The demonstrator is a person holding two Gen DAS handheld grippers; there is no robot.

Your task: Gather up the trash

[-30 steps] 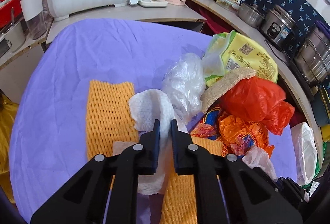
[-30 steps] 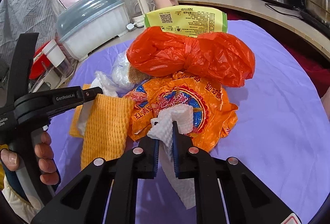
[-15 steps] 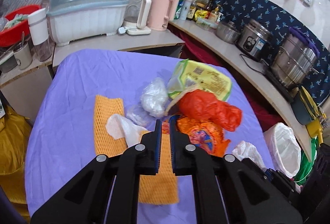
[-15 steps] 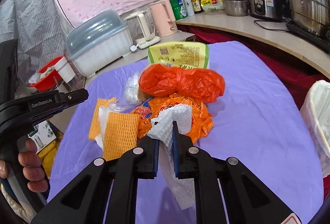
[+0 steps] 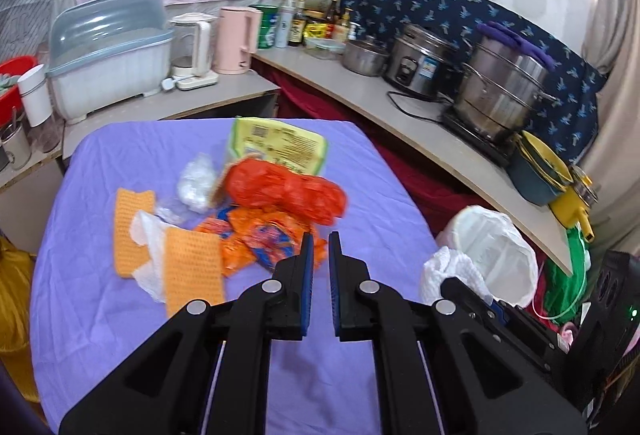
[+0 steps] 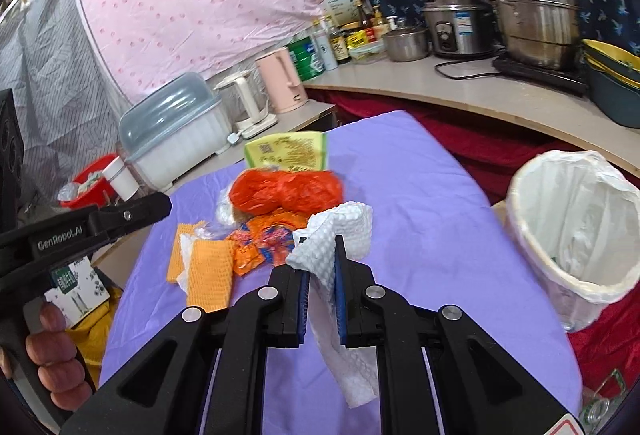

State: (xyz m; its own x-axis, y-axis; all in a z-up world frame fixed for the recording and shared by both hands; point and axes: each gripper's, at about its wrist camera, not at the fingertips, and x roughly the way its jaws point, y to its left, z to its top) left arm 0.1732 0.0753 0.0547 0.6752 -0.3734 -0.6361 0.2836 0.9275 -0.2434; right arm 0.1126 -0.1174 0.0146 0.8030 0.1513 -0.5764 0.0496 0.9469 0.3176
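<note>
Two views. Left wrist: left claw [image 5: 319, 239] nearly closed, empty, above purple worktop [image 5: 380, 203] with orange bag [image 5: 280, 191]. Right wrist: right claw [image 6: 320, 243] clamped on white paper towel [image 6: 336, 231], lifted near lined trash bin [image 6: 576, 223].

1. Your view of the white paper towel [image 6: 352, 319] is partial: the right gripper [image 6: 319, 263] covers its middle.
2. The orange plastic bag [image 5: 284, 189] is smeared by motion blur.
3. The printing on the yellow packet [image 6: 286, 151] is too small for you to read.
4. Orange foam netting [image 5: 192, 269] hides part of a white tissue [image 5: 150, 255].
5. The trash bin [image 6: 576, 235] has its base cut off from you.
</note>
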